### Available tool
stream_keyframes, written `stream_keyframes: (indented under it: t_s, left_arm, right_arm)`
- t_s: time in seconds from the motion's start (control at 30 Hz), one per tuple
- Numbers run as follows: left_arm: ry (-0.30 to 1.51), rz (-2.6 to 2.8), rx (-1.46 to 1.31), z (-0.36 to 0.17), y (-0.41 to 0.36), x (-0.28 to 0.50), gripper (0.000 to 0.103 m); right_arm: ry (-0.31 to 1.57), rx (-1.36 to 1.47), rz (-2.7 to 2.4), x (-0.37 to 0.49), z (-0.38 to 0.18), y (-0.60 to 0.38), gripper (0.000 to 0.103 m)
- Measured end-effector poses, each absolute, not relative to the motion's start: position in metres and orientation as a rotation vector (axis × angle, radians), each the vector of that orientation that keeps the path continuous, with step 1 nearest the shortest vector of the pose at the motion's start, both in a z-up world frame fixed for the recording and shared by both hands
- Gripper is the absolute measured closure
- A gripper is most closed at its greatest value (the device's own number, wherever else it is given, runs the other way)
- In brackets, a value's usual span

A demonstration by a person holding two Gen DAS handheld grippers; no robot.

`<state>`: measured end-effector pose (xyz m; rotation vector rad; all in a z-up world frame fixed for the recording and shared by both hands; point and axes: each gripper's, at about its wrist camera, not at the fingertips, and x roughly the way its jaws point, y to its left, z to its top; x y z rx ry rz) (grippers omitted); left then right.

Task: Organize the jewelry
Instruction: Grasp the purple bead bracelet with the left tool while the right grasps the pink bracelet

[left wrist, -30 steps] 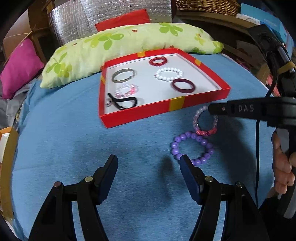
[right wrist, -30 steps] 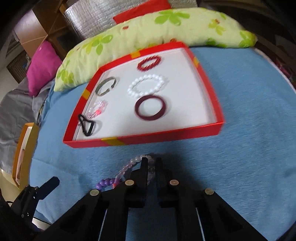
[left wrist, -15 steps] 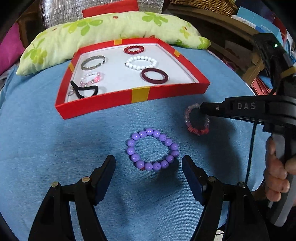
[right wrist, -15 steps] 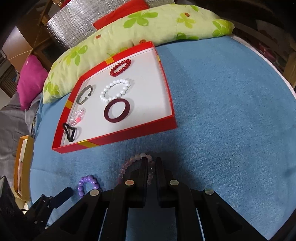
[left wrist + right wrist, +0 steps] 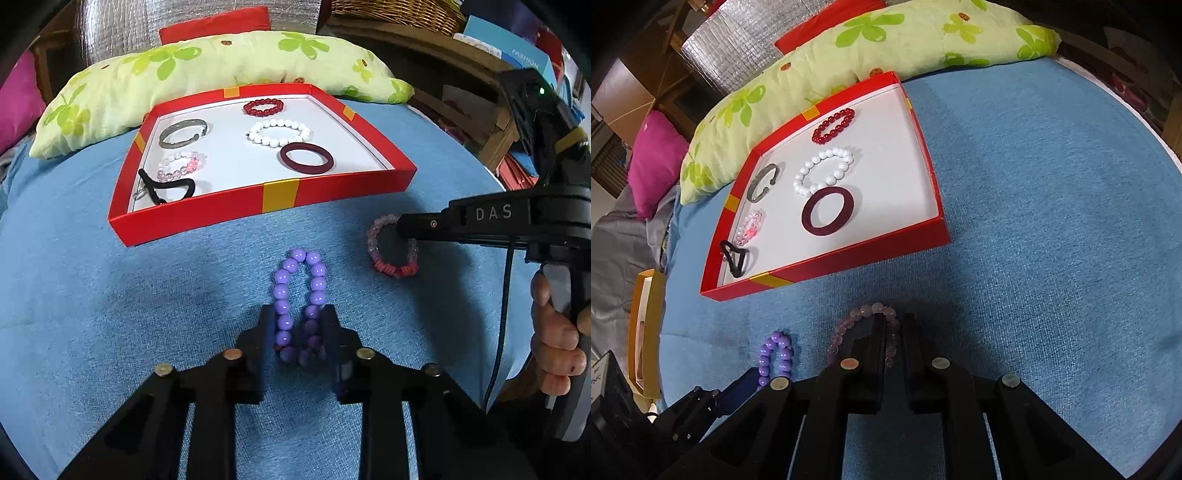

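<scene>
My left gripper (image 5: 299, 325) is shut on a purple bead bracelet (image 5: 295, 288), squeezing it into a narrow loop on the blue cloth. My right gripper (image 5: 894, 328) is shut on one side of a pale pink bead bracelet (image 5: 846, 328); it also shows in the left wrist view (image 5: 375, 243) with a red section. The purple bracelet shows at the right wrist view's lower left (image 5: 772, 350). A red tray (image 5: 332, 188) with a white floor holds several bracelets and a black hair tie (image 5: 166, 188).
A green flowered pillow (image 5: 207, 62) lies behind the tray. A magenta cushion (image 5: 653, 155) sits far left. An orange box (image 5: 646, 325) stands at the cloth's left edge. Shelves and a basket (image 5: 399, 11) stand at the back right.
My left gripper has moved forward and closed on the purple bracelet, pinching it from a round ring into a narrow loop. The right gripper stays shut on the pink bracelet.
</scene>
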<state>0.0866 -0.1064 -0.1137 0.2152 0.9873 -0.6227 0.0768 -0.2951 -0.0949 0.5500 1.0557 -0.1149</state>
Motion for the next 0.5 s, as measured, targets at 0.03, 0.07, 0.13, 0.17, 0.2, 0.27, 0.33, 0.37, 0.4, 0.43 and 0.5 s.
stream_keyframes:
  t_s: [0.03,0.07,0.13,0.17,0.2,0.27,0.33,0.37,0.4,0.43,0.5]
  left_arm:
    - [0.989,-0.625,0.210,-0.113,-0.105,0.087,0.083]
    - [0.989,-0.628,0.204,-0.113,-0.103,0.088,0.084]
    - [0.989,-0.629,0.197,-0.113,-0.099,0.088,0.085]
    - [0.986,-0.628,0.200,-0.113,-0.098,0.088,0.086]
    - [0.982,-0.628,0.202,-0.113,-0.097,0.088,0.086]
    - [0.976,-0.629,0.198,-0.111,-0.093,0.088,0.088]
    - [0.966,-0.625,0.192,-0.109,-0.090,0.088,0.095]
    - [0.969,-0.619,0.190,-0.108,-0.088,0.089,0.095]
    - [0.974,-0.617,0.184,-0.109,-0.086,0.090,0.095]
    - [0.978,-0.611,0.184,-0.110,-0.084,0.091,0.095]
    - [0.980,-0.607,0.181,-0.110,-0.082,0.093,0.095]
  right_arm:
    - [1.060,0.547,-0.115,0.077,-0.095,-0.294,0.092]
    - [1.062,0.544,-0.113,0.077,-0.096,-0.294,0.091]
    - [1.062,0.529,-0.112,0.078,-0.096,-0.292,0.089]
    - [1.061,0.509,-0.113,0.078,-0.097,-0.289,0.089]
    - [1.055,0.479,-0.112,0.079,-0.096,-0.286,0.089]
    - [1.052,0.422,-0.112,0.080,-0.096,-0.279,0.090]
    - [1.041,0.380,-0.109,0.080,-0.095,-0.274,0.094]
    - [1.037,0.382,-0.099,0.080,-0.095,-0.273,0.094]
    - [1.031,0.391,-0.093,0.080,-0.094,-0.273,0.094]
    - [1.025,0.395,-0.088,0.079,-0.093,-0.273,0.094]
    - [1.004,0.404,-0.077,0.077,-0.088,-0.273,0.094]
